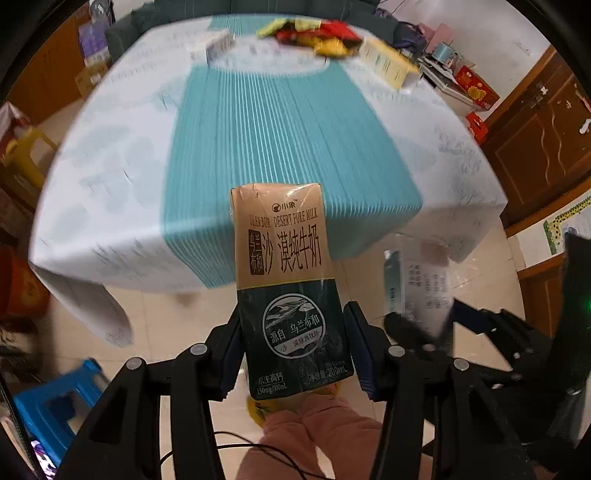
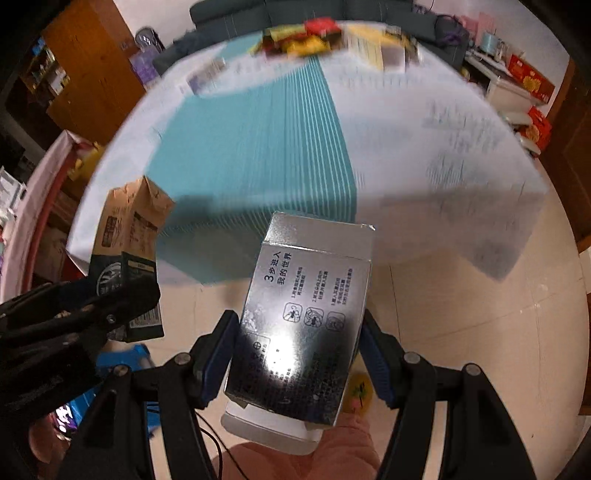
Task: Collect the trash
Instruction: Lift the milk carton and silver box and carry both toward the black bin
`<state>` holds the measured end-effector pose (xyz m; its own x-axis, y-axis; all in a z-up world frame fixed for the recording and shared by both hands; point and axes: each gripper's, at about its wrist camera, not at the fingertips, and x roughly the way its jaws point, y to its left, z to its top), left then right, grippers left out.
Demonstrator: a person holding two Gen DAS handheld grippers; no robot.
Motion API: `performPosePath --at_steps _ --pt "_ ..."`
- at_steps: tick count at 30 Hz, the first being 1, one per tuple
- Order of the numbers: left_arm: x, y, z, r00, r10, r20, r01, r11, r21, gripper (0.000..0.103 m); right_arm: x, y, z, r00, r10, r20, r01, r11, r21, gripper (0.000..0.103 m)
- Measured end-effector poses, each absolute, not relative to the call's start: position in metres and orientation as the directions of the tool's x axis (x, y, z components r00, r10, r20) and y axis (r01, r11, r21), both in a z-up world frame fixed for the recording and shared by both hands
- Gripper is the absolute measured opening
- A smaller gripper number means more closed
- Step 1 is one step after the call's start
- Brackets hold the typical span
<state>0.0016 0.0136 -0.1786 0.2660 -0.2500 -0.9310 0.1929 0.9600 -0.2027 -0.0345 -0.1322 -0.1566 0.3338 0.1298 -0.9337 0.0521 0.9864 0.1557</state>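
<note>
My left gripper (image 1: 295, 350) is shut on a milk carton (image 1: 284, 258), tan on top and dark green below, which stands upright between the blue pads. It hangs over the floor just before the table's near edge. My right gripper (image 2: 299, 354) is shut on a silver printed box (image 2: 310, 295), held the same way. In the right wrist view, the left gripper (image 2: 122, 295) and its carton (image 2: 129, 229) show at the left. In the left wrist view, the right gripper (image 1: 421, 325) and its blurred box (image 1: 417, 280) are at the right.
A table (image 1: 110, 177) with a white and teal cloth fills the view ahead. At its far end lie colourful wrappers (image 1: 314, 35), a pale box (image 1: 218, 44) and a yellow-white box (image 1: 388, 62). A blue stool (image 1: 55, 402) stands lower left. A person's pink-clad leg (image 1: 314, 435) is below.
</note>
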Motion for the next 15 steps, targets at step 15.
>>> performPosePath --at_steps 15 --pt "0.007 -0.026 -0.360 0.156 -0.197 -0.968 0.188 0.968 -0.167 0.050 -0.021 -0.159 -0.367 0.192 0.142 -0.971 0.055 0.986 0.155 0.066"
